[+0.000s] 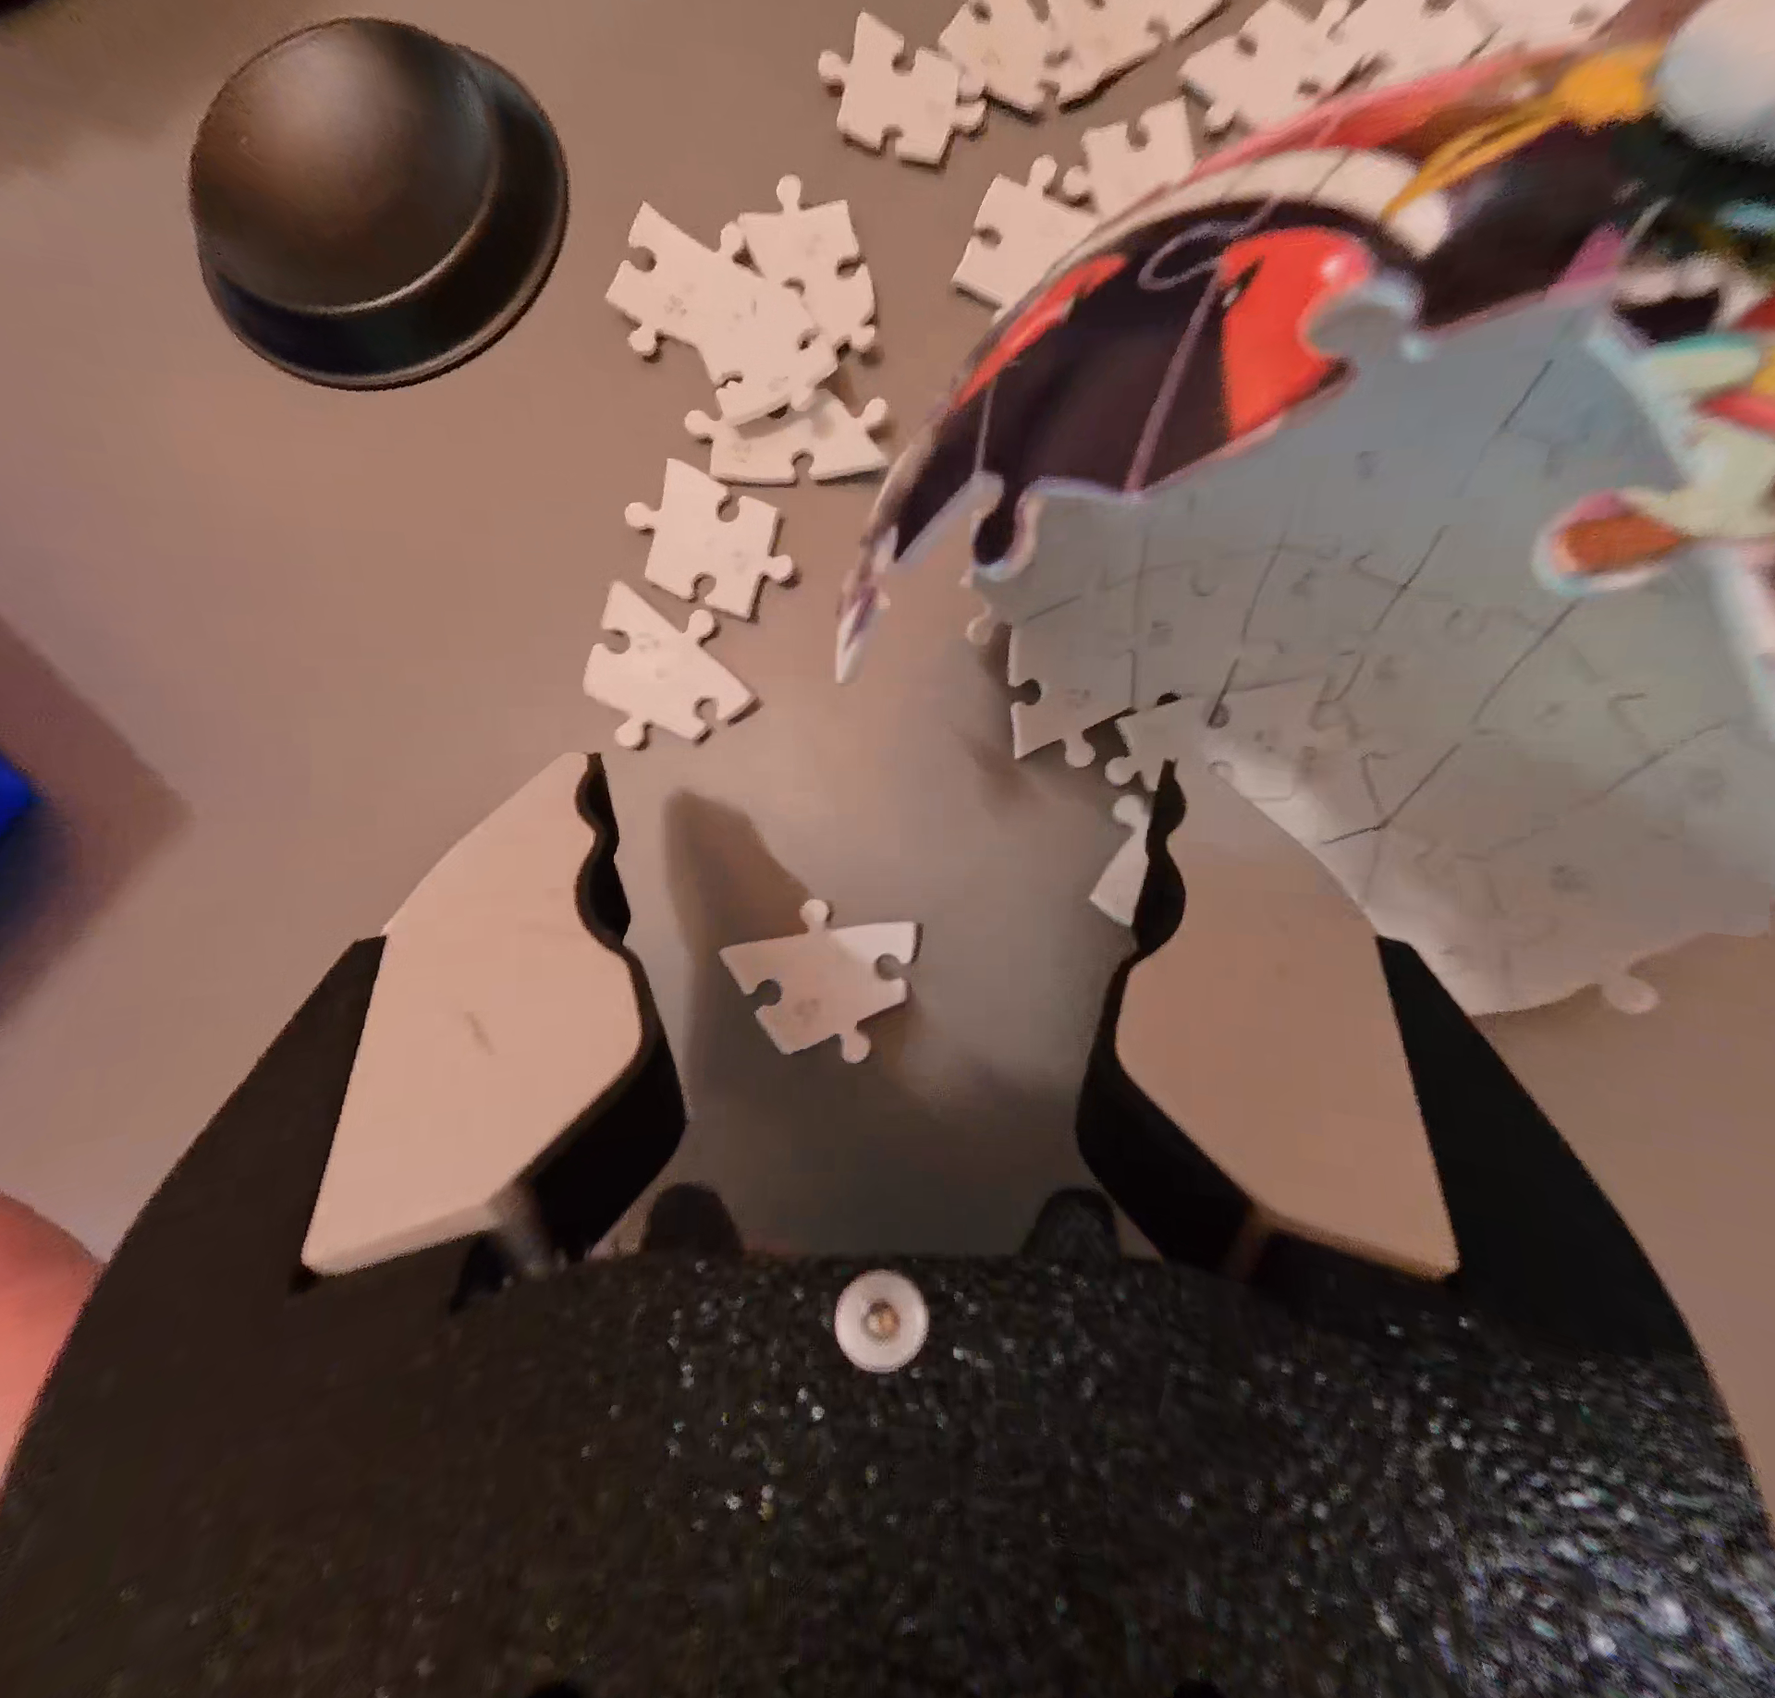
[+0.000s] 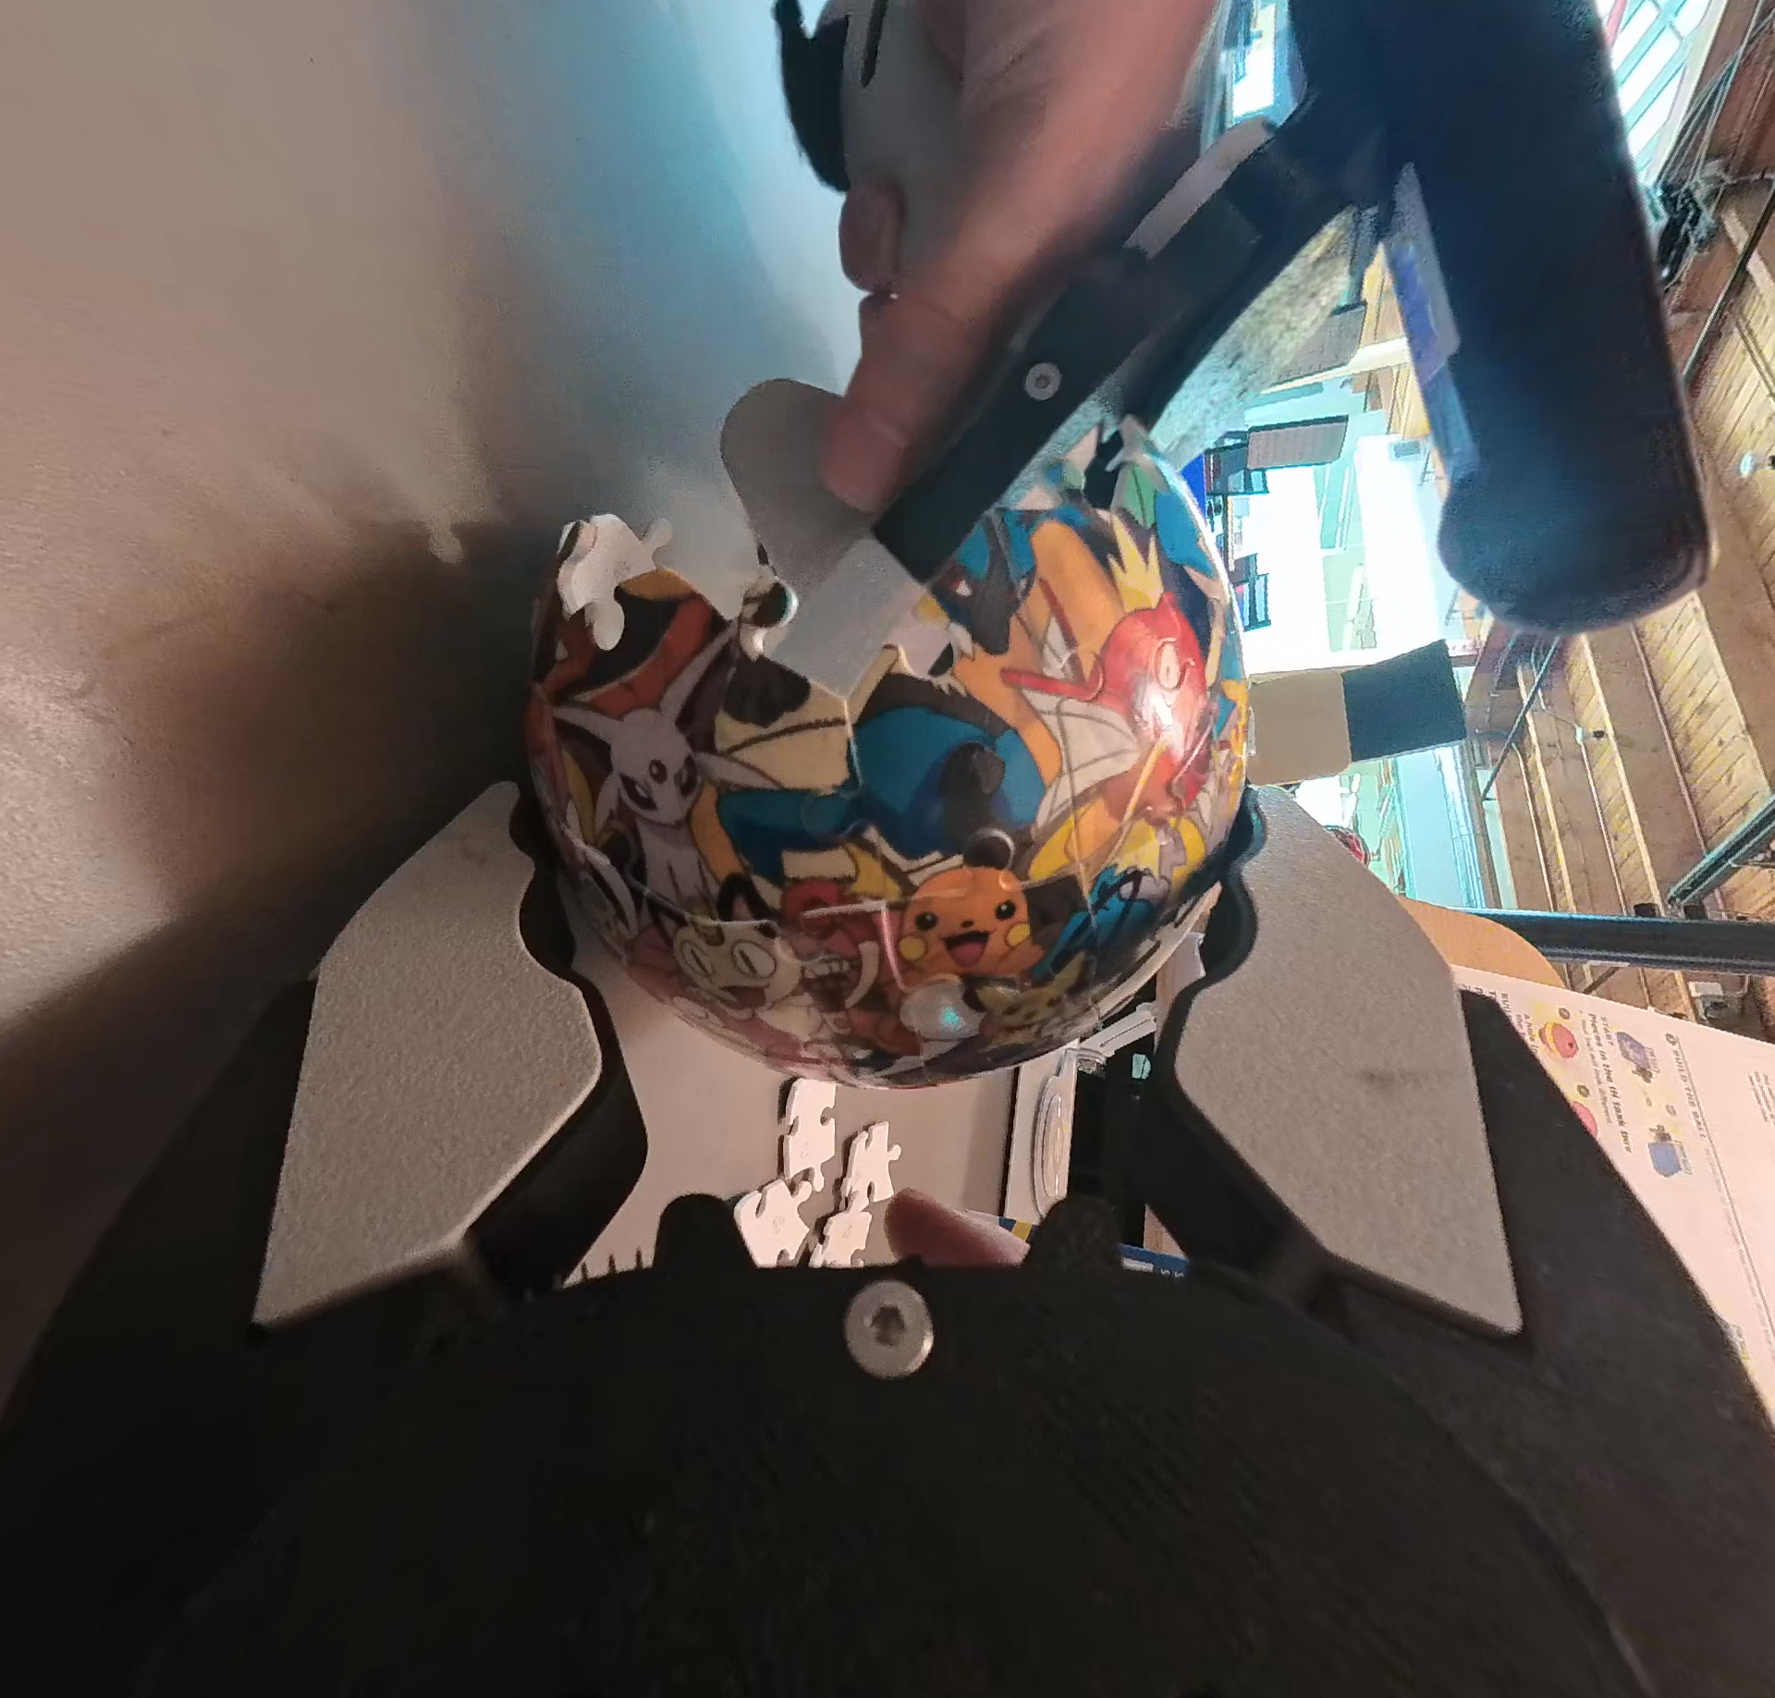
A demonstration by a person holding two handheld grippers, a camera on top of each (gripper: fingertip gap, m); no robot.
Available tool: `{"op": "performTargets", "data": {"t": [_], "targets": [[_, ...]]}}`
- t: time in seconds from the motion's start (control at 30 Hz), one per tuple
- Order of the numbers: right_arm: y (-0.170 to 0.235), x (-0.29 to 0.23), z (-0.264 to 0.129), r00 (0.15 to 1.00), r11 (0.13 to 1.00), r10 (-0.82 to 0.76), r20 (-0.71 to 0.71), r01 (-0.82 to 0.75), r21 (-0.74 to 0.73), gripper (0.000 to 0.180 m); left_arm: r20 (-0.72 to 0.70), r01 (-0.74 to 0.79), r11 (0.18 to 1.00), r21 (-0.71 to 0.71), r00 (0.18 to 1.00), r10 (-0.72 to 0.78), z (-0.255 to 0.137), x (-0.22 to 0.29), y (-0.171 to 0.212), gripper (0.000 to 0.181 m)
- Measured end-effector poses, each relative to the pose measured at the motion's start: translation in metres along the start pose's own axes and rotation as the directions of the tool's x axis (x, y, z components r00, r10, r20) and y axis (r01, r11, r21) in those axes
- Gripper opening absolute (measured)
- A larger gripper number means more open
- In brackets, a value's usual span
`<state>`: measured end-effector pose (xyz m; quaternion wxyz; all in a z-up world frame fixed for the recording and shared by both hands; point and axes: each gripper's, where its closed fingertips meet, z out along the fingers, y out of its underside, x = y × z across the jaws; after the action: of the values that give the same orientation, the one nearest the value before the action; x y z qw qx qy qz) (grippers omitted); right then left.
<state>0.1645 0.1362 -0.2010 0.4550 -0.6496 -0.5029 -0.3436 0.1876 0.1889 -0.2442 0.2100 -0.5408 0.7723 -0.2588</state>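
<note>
My right gripper is shut on a partly built round puzzle ball with colourful cartoon figures, one finger on each side. In the left wrist view the ball shows its pale inner side and open, jagged rim. My left gripper is open and empty above the brown table, beside the ball's opening. A single white puzzle piece lies face down on the table between its fingers. In the right wrist view one left finger touches the ball's open rim, with a hand behind it.
Several loose white pieces lie face down across the table's far side. A black dome-shaped stand sits at the far left. A few pieces and a printed sheet lie below the ball.
</note>
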Motion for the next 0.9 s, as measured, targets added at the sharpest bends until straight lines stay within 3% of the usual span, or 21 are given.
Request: {"op": "performTargets", "data": {"t": [0.23, 0.6, 0.77, 0.9], "targets": [[0.000, 0.000, 0.000, 1.000, 1.000, -0.003, 0.000, 0.003, -0.002, 0.129, -0.039, 0.013, 1.000, -0.021, 0.999, -0.013, 0.016, 0.008, 0.000, 0.103], [0.000, 0.000, -0.001, 1.000, 1.000, -0.002, -0.001, 0.002, 0.000, 0.129, 0.110, 0.014, 0.998, -0.064, 0.994, -0.007, 0.005, -0.017, 0.015, 0.103], [0.000, 0.000, -0.001, 1.000, 1.000, -0.004, 0.000, 0.004, -0.001, 0.129, -0.045, 0.093, 0.995, 0.021, 0.995, -0.092, 0.005, 0.008, 0.000, 0.102], [0.000, 0.001, -0.001, 1.000, 1.000, -0.003, -0.001, 0.003, -0.001, 0.129, -0.044, 0.101, 0.995, 0.001, 0.994, -0.101, 0.013, 0.012, -0.001, 0.102]]}}
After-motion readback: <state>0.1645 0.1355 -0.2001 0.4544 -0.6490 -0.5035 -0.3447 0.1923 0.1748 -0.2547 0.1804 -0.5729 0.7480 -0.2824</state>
